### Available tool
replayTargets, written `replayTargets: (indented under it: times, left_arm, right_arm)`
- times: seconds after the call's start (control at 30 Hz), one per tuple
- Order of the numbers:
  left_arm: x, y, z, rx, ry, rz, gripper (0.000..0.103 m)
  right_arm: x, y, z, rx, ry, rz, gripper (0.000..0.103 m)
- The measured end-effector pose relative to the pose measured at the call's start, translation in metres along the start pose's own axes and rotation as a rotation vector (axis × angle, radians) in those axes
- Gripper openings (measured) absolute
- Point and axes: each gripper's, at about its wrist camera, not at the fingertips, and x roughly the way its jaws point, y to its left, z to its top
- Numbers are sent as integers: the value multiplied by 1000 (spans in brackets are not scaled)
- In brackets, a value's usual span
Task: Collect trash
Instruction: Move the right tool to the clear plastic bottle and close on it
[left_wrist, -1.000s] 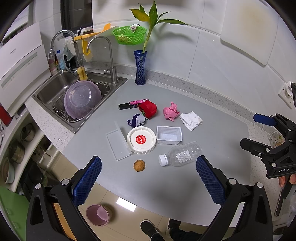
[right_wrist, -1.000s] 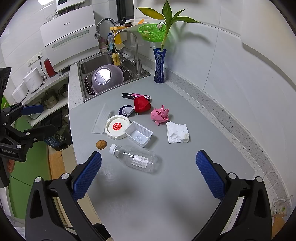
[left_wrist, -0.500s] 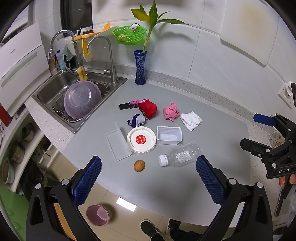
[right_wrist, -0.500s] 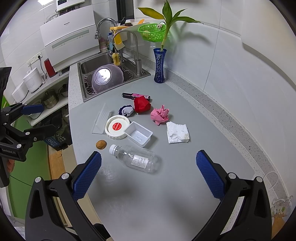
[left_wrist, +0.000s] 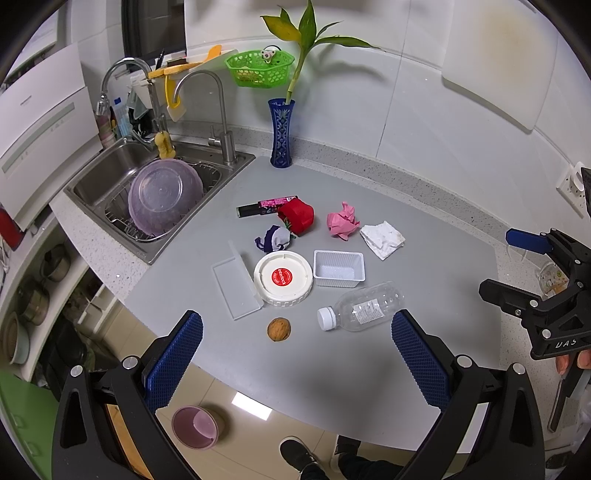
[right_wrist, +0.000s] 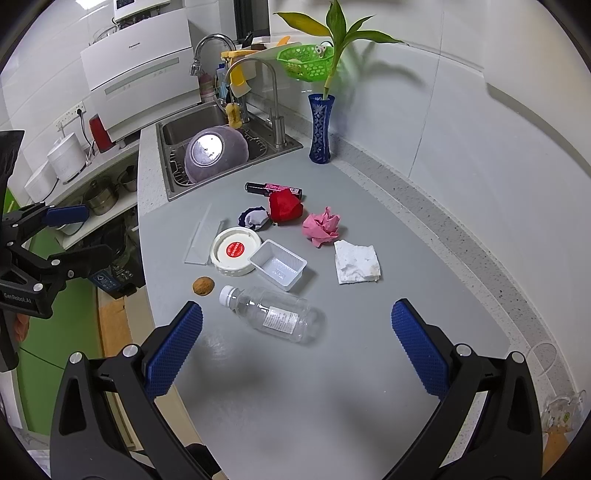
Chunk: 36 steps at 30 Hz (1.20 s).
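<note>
You are holding both grippers above the near edge of the grey worktop (left_wrist: 424, 229), and neither is touching anything. Your left gripper (left_wrist: 295, 354) is hanging with its jaws spread wide and nothing between them; your right gripper (right_wrist: 295, 345) is doing the same, jaws wide apart and empty.

The trash is lying scattered across the middle of the worktop, well ahead of both grippers. Nearest to you, a clear plastic bottle (right_wrist: 275, 317) is lying on its side with its white cap pointing toward the worktop's left edge, and a walnut (left_wrist: 279, 329) is sitting just beside that cap. Behind them, a round white lid (left_wrist: 283, 277) with a red centre is lying between a flat clear lid (left_wrist: 236, 286) and a small white tray (left_wrist: 339, 267). Farther back, a crumpled white tissue (right_wrist: 356, 261), a pink paper ball (right_wrist: 320, 226), a red paper ball (right_wrist: 285, 207), a purple-and-white wrapper (left_wrist: 275, 238) and a dark tube (left_wrist: 266, 205) with a pink label are resting. On the floor below the worktop edge, a pink bin (left_wrist: 194, 426) is standing.
</note>
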Motion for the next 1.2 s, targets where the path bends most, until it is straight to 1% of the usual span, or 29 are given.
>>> replayTargets:
  times: [0.23, 0.33, 0.47, 0.53, 0.63, 0.73, 0.8, 0.9, 1.0, 1.07, 1.2]
  left_arm:
    - [7, 2, -3, 1, 13, -3, 98]
    - [12, 3, -2, 2, 37, -5, 98]
    - [17, 7, -1, -9, 46, -13, 98]
    - [20, 10, -2, -22, 52, -26, 98]
    - [25, 14, 0, -37, 64, -28, 98]
    - [29, 18, 0, -48, 73, 3, 98]
    - [29, 22, -1, -59, 61, 19, 98]
    - [29, 32, -3, -106, 51, -32, 98]
    - [32, 40, -6, -140, 60, -37, 98]
    - [35, 44, -8, -156, 65, -27, 98]
    - [41, 52, -12, -184, 81, -12, 98]
  right_arm:
    - [6, 1, -1, -7, 18, 5, 100]
    - [13, 2, -2, -26, 37, 12, 100]
    - [30, 5, -5, -70, 80, 37, 100]
    - [46, 8, -8, -105, 117, 53, 100]
    - [76, 15, -12, -186, 184, 70, 100]
    - [107, 23, -14, -289, 247, 71, 100]
    - [127, 29, -16, -359, 287, 71, 100]
    - [153, 37, -22, -450, 335, 68, 100]
    - [172, 44, -28, -527, 371, 73, 100]
    - [181, 49, -32, -568, 389, 77, 100]
    - [197, 57, -36, -629, 397, 43, 99]
